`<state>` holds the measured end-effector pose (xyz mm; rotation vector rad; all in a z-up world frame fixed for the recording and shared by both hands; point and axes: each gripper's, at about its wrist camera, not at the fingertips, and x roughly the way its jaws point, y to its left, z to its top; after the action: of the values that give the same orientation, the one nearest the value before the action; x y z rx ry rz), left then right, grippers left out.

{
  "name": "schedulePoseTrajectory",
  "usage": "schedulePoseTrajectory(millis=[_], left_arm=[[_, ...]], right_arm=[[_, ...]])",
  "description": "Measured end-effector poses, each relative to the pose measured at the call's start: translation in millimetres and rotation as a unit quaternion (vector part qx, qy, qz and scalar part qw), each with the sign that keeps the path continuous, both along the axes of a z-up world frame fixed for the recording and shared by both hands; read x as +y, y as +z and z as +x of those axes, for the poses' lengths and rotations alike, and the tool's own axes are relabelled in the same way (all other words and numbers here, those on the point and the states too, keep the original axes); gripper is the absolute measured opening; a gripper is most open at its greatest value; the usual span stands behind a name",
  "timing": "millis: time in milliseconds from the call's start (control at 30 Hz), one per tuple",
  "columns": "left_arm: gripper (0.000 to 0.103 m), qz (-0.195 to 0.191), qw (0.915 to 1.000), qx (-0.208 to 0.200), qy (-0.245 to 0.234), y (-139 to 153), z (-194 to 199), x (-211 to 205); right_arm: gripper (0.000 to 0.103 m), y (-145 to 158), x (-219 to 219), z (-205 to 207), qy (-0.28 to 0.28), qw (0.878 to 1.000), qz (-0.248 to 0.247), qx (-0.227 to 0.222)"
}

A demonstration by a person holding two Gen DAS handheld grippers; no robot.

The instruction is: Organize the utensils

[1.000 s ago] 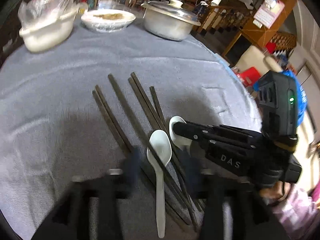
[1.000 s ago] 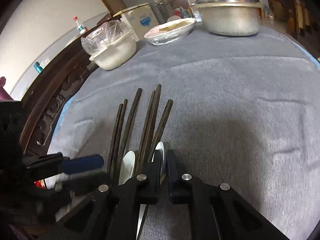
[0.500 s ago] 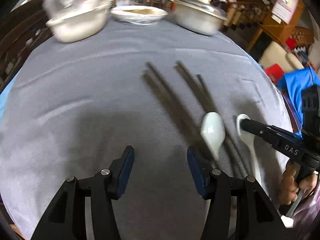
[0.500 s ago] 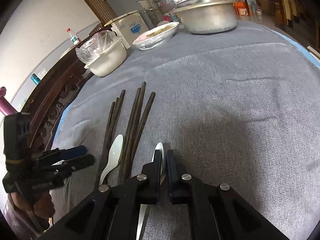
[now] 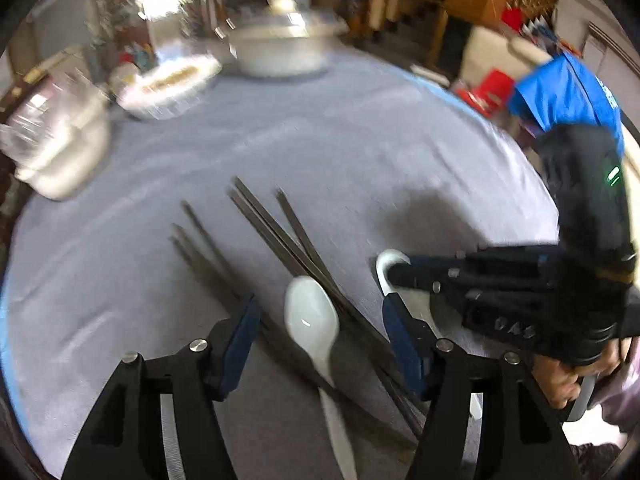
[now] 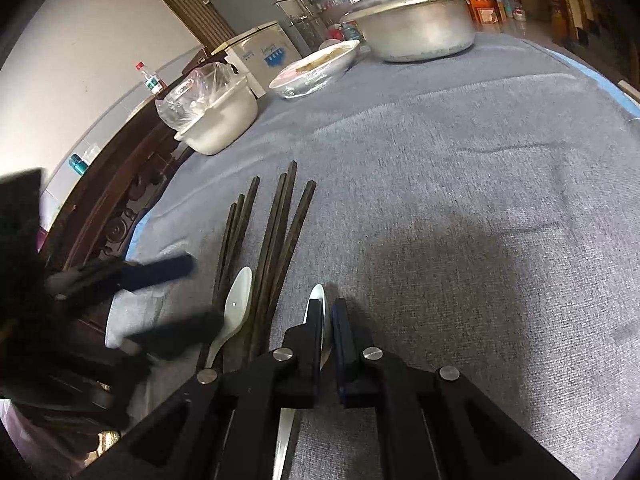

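Chopsticks (image 5: 280,236) crowd white spoon (image 5: 312,320) between left gripper (image 5: 320,332) fingers (image 5: 240,328)

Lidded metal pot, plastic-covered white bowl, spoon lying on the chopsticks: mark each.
Metal pot (image 6: 420,36), right wrist view, side wall.
White bowl (image 6: 224,120), right wrist view, outer wall.
Spoon (image 5: 312,320), left wrist view, its bowl.

Grey cloth (image 6: 460,184) lies open rightward — chopsticks (image 6: 276,232) crowd the left, pot (image 6: 416,28) and bowls (image 6: 216,120) behind.
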<state>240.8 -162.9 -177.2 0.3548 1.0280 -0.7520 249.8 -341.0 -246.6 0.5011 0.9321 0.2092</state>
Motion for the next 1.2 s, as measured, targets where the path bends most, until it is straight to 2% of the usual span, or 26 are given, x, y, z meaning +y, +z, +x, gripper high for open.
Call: schedulePoseTrajectory(millis=[67, 100, 133, 200, 267, 367, 467, 567, 633, 700, 833, 900, 1033, 1200], left_arm=[[0.057, -0.002, 0.9997, 0.023, -0.003, -9, 6, 3], [0.056, -0.009, 0.9998, 0.017, -0.004, -8, 7, 5], [0.054, -0.019, 0.9994, 0.03, -0.007, -8, 11, 9], [0.043, -0.03, 0.9986, 0.043, -0.007, -7, 15, 16], [0.038, -0.035, 0.9982, 0.048, -0.013, -8, 19, 16], [0.038, -0.024, 0.9975, 0.058, -0.031, -15, 22, 3], [0.038, 0.001, 0.9978, 0.04, -0.053, -17, 13, -16], [0.037, -0.002, 0.9973, 0.053, -0.05, -19, 15, -13], [0.026, -0.017, 0.997, 0.061, -0.043, -20, 17, -7], [0.01, -0.032, 0.9965, 0.07, -0.034, -18, 19, -1], [0.006, -0.028, 0.9977, 0.06, -0.009, -16, 17, 7], [0.006, -0.042, 0.9977, 0.054, 0.004, -12, 16, 12], [0.006, -0.098, 0.9944, 0.032, 0.025, 14, 5, 26], [0.006, -0.192, 0.98, -0.006, 0.052, 61, -23, 49]], right_arm=[[0.006, -1, -2, -1, 0.0, 1.0, 0.007, 0.0], [0.006, -1, -3, -1, 0.0, 1.0, 0.009, 0.0], [0.006, -1, -3, -1, 0.0, 1.0, 0.009, 0.0], [0.006, -1, -2, -1, 0.002, 1.0, 0.009, 0.0], [0.006, -2, -2, 0, 0.002, 1.0, 0.01, 0.0], [0.006, -1, -2, 1, 0.002, 1.0, 0.008, 0.003], [0.006, -1, -1, 2, 0.002, 1.0, 0.006, 0.003], [0.006, -1, -1, 2, 0.003, 1.0, 0.006, 0.005], [0.006, -1, -1, 2, 0.004, 1.0, 0.004, 0.005], [0.006, -1, 0, 3, 0.005, 1.0, 0.002, 0.005], [0.006, 2, 4, 0, 0.001, 1.0, -0.013, 0.001], [0.006, 5, 7, -3, 0.0, 1.0, -0.019, -0.003], [0.006, 21, 6, -17, -0.012, 0.999, -0.016, -0.027], [0.006, 55, 1, -41, -0.033, 0.997, 0.006, -0.077]])
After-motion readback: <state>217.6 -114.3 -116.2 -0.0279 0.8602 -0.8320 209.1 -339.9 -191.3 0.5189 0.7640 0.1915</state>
